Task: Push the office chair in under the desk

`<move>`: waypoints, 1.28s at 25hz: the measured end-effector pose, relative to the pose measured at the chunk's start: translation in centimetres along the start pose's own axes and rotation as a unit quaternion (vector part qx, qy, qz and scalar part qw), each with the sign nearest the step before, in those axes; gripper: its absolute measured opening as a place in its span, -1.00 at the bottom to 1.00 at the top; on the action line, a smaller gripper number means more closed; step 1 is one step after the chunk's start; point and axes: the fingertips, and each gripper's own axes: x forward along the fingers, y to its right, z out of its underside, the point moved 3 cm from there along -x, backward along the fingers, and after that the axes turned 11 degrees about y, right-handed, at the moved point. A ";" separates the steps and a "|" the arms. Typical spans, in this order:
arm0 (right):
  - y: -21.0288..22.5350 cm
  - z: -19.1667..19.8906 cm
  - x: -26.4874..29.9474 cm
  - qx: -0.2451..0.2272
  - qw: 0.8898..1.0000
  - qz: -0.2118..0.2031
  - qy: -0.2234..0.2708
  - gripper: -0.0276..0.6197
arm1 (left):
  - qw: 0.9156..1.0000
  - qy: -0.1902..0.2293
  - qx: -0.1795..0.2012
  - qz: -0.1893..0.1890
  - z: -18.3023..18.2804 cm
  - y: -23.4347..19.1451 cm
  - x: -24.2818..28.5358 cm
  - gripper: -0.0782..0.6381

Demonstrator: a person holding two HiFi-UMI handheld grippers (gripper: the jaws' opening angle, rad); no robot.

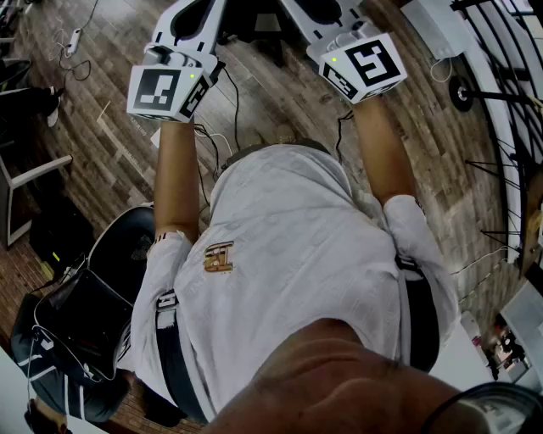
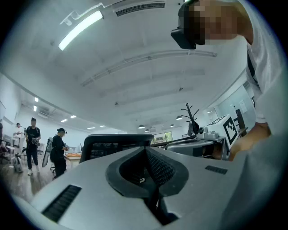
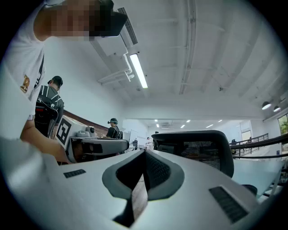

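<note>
The office chair's black mesh back [image 2: 116, 147] rises just beyond my left gripper [image 2: 146, 152], whose jaws are shut with nothing between them. In the right gripper view the same chair back [image 3: 198, 146] stands close behind my right gripper [image 3: 144, 156], also shut and empty. From the head view both grippers are held out side by side over the wooden floor, the left gripper [image 1: 182, 51] and the right gripper [image 1: 344, 38], with the dark chair [image 1: 254, 21] between them at the top edge. No desk shows clearly.
A black bag [image 1: 85, 314] and a round dark seat [image 1: 127, 242] lie at my lower left. Cables [image 1: 216, 140] trail over the floor. A black railing [image 1: 509, 102] runs along the right. Other people [image 2: 32, 143] stand far off, and a coat rack [image 2: 191, 117] stands beyond.
</note>
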 end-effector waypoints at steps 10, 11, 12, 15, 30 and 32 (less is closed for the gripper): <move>1.3 0.4 0.5 0.004 1.000 -0.011 -0.005 -0.81 | 1.000 -0.008 0.004 -0.006 1.0 -0.6 1.2 -0.73; 1.5 0.5 0.6 0.001 1.000 -0.013 -0.007 -0.81 | 1.000 -0.010 0.005 -0.007 1.1 -0.6 1.4 -0.73; 1.8 0.6 0.6 -0.003 1.000 -0.014 -0.009 -0.81 | 1.000 -0.011 0.006 -0.007 1.3 -0.6 1.6 -0.73; 2.7 0.9 0.7 -0.019 0.999 -0.020 -0.018 -0.80 | 1.000 -0.014 0.016 -0.004 1.9 -0.7 2.4 -0.73; 5.6 2.2 2.3 -0.147 0.984 -0.060 -0.079 -0.79 | 0.984 -0.079 0.161 0.008 4.1 -4.0 4.1 -0.72; 5.8 3.0 3.0 -0.165 0.980 -0.064 -0.090 -0.77 | 0.980 -0.090 0.179 0.017 4.9 -4.9 4.2 -0.70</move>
